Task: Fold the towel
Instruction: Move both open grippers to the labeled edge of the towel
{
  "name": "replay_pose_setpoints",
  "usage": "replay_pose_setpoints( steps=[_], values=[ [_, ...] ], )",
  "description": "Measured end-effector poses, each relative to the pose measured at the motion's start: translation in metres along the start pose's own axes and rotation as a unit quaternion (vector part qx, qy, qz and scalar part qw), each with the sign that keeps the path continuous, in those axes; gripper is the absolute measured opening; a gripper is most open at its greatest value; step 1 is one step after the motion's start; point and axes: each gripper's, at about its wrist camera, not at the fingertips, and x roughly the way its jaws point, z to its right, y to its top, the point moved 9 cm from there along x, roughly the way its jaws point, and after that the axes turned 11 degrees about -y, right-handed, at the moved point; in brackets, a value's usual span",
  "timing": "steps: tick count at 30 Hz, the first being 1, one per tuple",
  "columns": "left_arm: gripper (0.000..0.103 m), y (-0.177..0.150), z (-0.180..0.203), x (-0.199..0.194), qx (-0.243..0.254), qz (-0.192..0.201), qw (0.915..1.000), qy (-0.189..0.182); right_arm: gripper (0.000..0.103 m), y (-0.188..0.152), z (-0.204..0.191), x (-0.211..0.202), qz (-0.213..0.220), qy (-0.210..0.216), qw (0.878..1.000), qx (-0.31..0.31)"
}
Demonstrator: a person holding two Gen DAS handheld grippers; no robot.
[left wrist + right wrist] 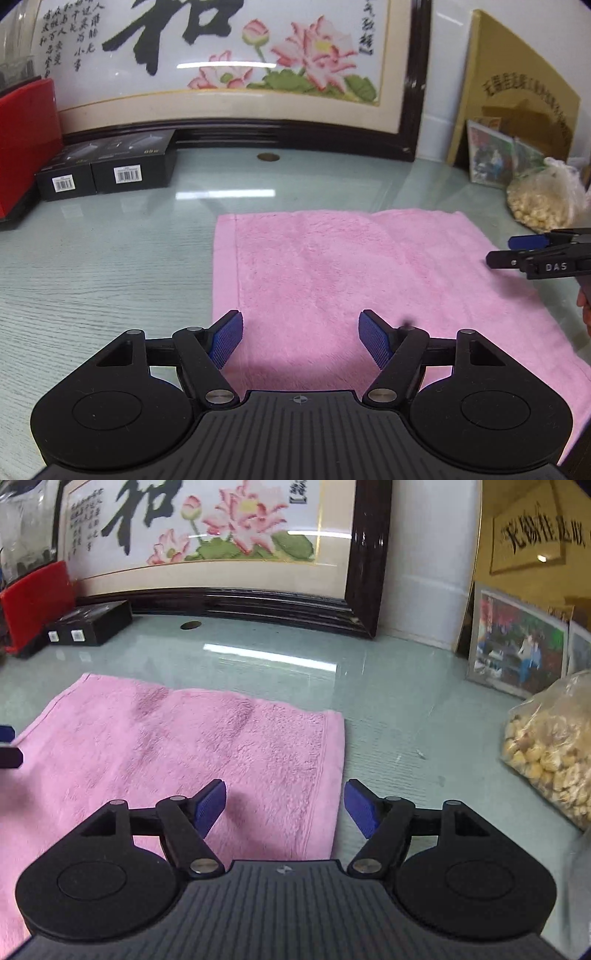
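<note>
Lying flat, towel (369, 280) near edge hidden, fingers (227, 341) apart

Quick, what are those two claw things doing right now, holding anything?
Left gripper: open, holding nothing, over the flat pink terry towel.
Right gripper: open, holding nothing, at the towel's right edge.

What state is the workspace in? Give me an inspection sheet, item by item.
Surface: glossy pale green table top, reflecting ceiling lights.
Job's things: pink towel lying flat, unfolded, no fold started.
Clutter: two black boxes and a red box at far left; bag of pale round pieces at right; small round brown thing near the back edge.
Grippers: left gripper open over the towel's near left part; right gripper open over the towel's right edge; neither grips cloth.
Cables: nothing seen.
Surroundings: framed lotus embroidery leaning at the back; gold plaque and photos at right.
</note>
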Motion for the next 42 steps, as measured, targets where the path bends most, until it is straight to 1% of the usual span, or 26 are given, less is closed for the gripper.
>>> replay_pose_setpoints(
  steps=[3, 5, 7, 8, 10, 12, 14, 15, 16, 19, 24, 27, 29, 30, 32, 34, 35, 37, 39, 40, 42],
  values=[
    [0.071, -0.001, -0.001, 0.012, 0.007, -0.023, 0.9997, 0.009, 0.074, 0.002, -0.005, 0.009, 0.0, 0.009, 1.0, -0.007],
    [0.071, -0.001, 0.003, 0.018, 0.025, -0.03, 0.9991, 0.019, 0.067, 0.002, -0.011, 0.008, 0.007, 0.006, 1.0, -0.024],
    [0.072, 0.0, 0.005, 0.023, 0.037, -0.033, 0.9984, 0.027, 0.056, 0.004, -0.014, 0.006, 0.009, 0.009, 0.999, -0.031],
    [0.072, 0.001, 0.006, 0.025, 0.042, -0.033, 0.9981, 0.03, 0.052, 0.005, -0.016, 0.005, 0.01, 0.009, 0.999, -0.033],
    [0.07, 0.006, 0.006, 0.03, 0.041, -0.033, 0.998, 0.034, 0.038, 0.007, -0.016, 0.004, 0.012, 0.006, 0.999, -0.032],
    [0.066, 0.012, 0.004, 0.035, 0.041, -0.033, 0.998, 0.034, 0.031, 0.012, -0.012, 0.008, 0.016, -0.008, 1.0, -0.024],
    [0.061, 0.022, 0.001, 0.044, 0.04, -0.035, 0.9981, 0.03, 0.029, 0.02, -0.005, 0.015, 0.014, -0.014, 1.0, -0.011],
    [0.06, 0.028, -0.001, 0.049, 0.038, -0.037, 0.9982, 0.03, 0.028, 0.024, 0.0, 0.02, 0.012, -0.024, 1.0, -0.004],
    [0.057, 0.034, -0.002, 0.054, 0.038, -0.038, 0.9981, 0.031, 0.028, 0.029, 0.006, 0.025, 0.011, -0.035, 0.999, 0.0],
    [0.055, 0.054, -0.009, 0.076, 0.04, -0.038, 0.998, 0.032, 0.028, 0.042, 0.018, 0.04, 0.005, -0.045, 0.999, 0.014],
    [0.056, 0.08, -0.014, 0.105, 0.041, -0.024, 0.9983, 0.034, 0.029, 0.055, 0.033, 0.059, 0.004, -0.041, 0.999, 0.034],
    [0.056, 0.089, -0.017, 0.116, 0.034, -0.021, 0.9985, 0.038, 0.033, 0.065, 0.041, 0.07, 0.005, -0.045, 0.998, 0.044],
    [0.057, 0.094, -0.019, 0.122, 0.034, -0.015, 0.9983, 0.045, 0.033, 0.068, 0.046, 0.072, 0.01, -0.035, 0.997, 0.061],
    [0.057, 0.095, -0.019, 0.124, 0.032, -0.015, 0.9983, 0.047, 0.036, 0.069, 0.048, 0.072, 0.012, -0.028, 0.997, 0.069],
    [0.051, 0.096, -0.021, 0.121, 0.022, -0.013, 0.9989, 0.039, 0.038, 0.068, 0.048, 0.067, 0.02, 0.004, 0.996, 0.082],
    [0.049, 0.096, -0.025, 0.114, 0.003, -0.006, 0.9996, 0.029, 0.047, 0.069, 0.049, 0.061, 0.03, 0.025, 0.995, 0.093],
    [0.049, 0.097, -0.028, 0.108, -0.013, -0.001, 0.9996, 0.023, 0.049, 0.069, 0.048, 0.057, 0.035, 0.031, 0.994, 0.096],
    [0.049, 0.098, -0.03, 0.09, -0.015, 0.018, 0.9996, 0.014, 0.05, 0.07, 0.047, 0.051, 0.041, 0.049, 0.993, 0.102],
    [0.051, 0.096, -0.034, 0.068, -0.015, 0.037, 0.999, 0.018, 0.054, 0.068, 0.042, 0.044, 0.044, 0.069, 0.991, 0.106],
    [0.052, 0.093, -0.035, 0.058, -0.013, 0.043, 0.9988, 0.017, 0.059, 0.065, 0.04, 0.04, 0.046, 0.076, 0.991, 0.105],
    [0.055, 0.08, -0.032, 0.034, -0.004, 0.049, 0.9988, 0.009, 0.061, 0.058, 0.036, 0.031, 0.05, 0.083, 0.99, 0.099]
  ],
)
